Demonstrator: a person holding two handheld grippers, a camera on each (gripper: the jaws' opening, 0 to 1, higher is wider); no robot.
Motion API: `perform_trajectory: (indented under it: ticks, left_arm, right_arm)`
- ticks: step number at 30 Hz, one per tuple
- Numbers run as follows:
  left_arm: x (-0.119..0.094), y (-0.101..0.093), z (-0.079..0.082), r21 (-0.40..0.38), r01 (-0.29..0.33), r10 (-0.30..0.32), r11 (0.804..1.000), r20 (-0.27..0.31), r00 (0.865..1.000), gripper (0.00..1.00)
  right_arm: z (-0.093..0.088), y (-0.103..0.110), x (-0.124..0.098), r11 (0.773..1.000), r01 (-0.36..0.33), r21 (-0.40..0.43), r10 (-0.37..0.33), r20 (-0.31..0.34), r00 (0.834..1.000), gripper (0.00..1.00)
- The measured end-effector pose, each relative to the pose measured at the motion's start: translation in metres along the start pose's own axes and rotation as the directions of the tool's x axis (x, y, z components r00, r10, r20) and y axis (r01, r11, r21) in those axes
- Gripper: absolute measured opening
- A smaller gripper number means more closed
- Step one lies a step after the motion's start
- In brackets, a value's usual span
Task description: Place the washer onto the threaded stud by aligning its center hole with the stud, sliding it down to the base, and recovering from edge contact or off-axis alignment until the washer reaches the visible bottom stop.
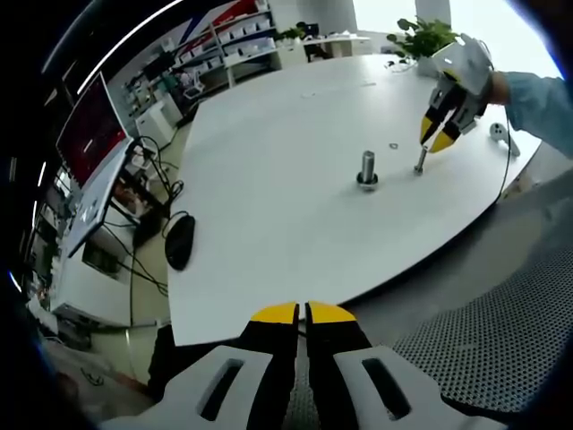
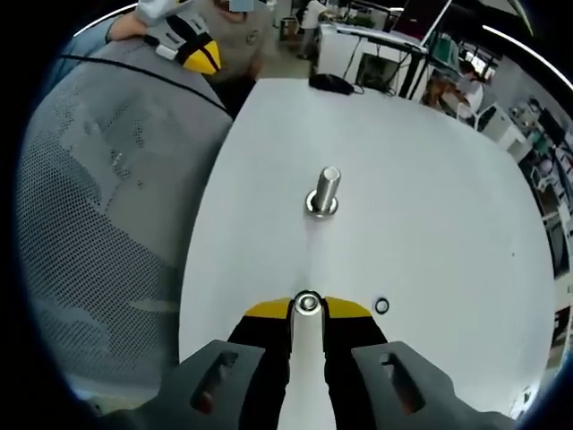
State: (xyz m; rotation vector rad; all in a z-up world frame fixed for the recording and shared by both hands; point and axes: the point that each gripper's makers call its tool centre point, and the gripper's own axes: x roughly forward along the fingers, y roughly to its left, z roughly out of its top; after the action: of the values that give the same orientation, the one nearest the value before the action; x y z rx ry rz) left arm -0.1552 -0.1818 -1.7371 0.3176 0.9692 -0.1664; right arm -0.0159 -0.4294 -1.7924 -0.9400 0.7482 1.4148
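A thick threaded stud (image 1: pixel 367 167) (image 2: pixel 325 189) stands upright on the white table (image 1: pixel 286 188) (image 2: pixel 430 206), with a metal collar at its base. To its side, my right gripper (image 1: pixel 434 139) (image 2: pixel 308 309) is shut on a thinner metal stud (image 1: pixel 419 161) (image 2: pixel 308 304) held upright on the tabletop. A small dark washer (image 1: pixel 394 144) (image 2: pixel 382 306) lies flat on the table just beside that thin stud. My left gripper (image 1: pixel 304 313) (image 2: pixel 192 49) hangs off the table's near edge, jaws together with nothing between them.
A black mouse (image 1: pixel 179 242) (image 2: pixel 331 83) lies at the table's left side, with monitors (image 1: pixel 89 134) and cables beyond. A potted plant (image 1: pixel 425 36) stands at the far edge. A grey mesh chair (image 1: pixel 501 331) (image 2: pixel 98 224) sits next to the table edge. A person's sleeve (image 1: pixel 542 103) holds the right gripper.
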Motion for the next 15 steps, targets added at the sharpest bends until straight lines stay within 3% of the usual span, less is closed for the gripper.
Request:
perform_trajectory:
  ticks: [15]
  left_arm:
    - [-0.0004, 0.0005, 0.0008, -0.001, -0.001, 0.001, 1.000, 0.005, 1.000, 0.00]
  right_arm:
    - [-0.0041, 0.0011, 0.0064, 0.996, -0.043, -0.075, 0.034, -0.112, 0.993, 0.14]
